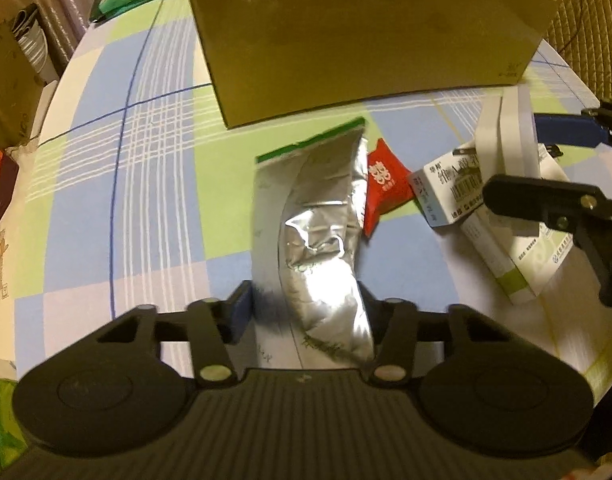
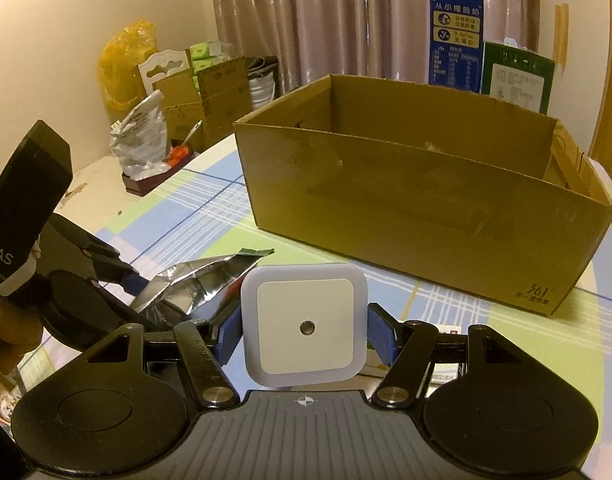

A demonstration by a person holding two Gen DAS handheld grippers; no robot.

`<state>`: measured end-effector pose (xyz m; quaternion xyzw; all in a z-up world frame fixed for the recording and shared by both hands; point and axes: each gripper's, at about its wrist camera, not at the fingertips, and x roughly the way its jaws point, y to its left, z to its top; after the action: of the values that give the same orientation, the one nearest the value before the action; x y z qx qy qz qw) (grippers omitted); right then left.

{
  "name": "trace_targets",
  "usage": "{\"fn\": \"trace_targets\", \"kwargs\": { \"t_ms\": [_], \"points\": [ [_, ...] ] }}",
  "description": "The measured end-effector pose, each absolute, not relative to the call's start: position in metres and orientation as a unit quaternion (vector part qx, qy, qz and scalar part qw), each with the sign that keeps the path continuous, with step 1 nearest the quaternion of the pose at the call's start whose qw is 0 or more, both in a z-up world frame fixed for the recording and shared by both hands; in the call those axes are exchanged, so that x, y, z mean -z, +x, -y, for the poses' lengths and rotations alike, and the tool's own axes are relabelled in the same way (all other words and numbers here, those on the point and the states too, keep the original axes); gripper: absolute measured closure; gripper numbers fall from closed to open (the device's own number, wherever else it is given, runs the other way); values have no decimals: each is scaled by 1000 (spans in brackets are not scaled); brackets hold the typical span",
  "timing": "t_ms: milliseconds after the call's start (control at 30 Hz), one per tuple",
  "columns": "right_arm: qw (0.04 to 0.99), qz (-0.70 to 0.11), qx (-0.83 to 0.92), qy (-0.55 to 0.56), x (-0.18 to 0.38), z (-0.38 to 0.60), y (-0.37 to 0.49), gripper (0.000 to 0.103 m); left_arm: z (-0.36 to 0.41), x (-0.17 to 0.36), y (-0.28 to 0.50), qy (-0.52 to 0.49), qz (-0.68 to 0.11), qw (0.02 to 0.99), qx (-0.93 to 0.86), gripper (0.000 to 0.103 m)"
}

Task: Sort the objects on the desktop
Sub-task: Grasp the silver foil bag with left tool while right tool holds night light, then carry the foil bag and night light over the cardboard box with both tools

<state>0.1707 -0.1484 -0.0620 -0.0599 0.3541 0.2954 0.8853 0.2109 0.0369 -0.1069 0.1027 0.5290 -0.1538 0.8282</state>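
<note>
The cardboard box (image 2: 425,208) looks nearly empty, so sorting has barely begun. The left gripper (image 1: 306,304) clamps the foil pouch (image 1: 317,232) on the tablecloth (image 1: 146,200); the right gripper (image 2: 306,332) holds the white night light (image 2: 306,324), while the red packet (image 1: 385,184) and medicine boxes (image 1: 485,216) wait.

L hand-held gripper (image 1: 306,312) clamped, R hand-held gripper (image 2: 306,332) clamped

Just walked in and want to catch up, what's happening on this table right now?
A person is sorting odds and ends off a checked tablecloth using a handheld tool in each hand. The left tool has its pads on a silver foil pouch lying on the cloth. The right tool holds a small white square night light in front of an open cardboard box. A red packet and white medicine boxes lie beside the pouch.
</note>
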Motion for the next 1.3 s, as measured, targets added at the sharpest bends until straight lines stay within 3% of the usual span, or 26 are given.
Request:
{"fn": "trace_targets", "kwargs": {
  "t_ms": [167,1300],
  "points": [
    [885,-355,-296,-60,62,148,171,41,-37,103,211,101,-528,829,153,71],
    [909,-336,-245,-39,43,164,173,41,-30,43,190,73,-470,865,159,72]
  ]
}}
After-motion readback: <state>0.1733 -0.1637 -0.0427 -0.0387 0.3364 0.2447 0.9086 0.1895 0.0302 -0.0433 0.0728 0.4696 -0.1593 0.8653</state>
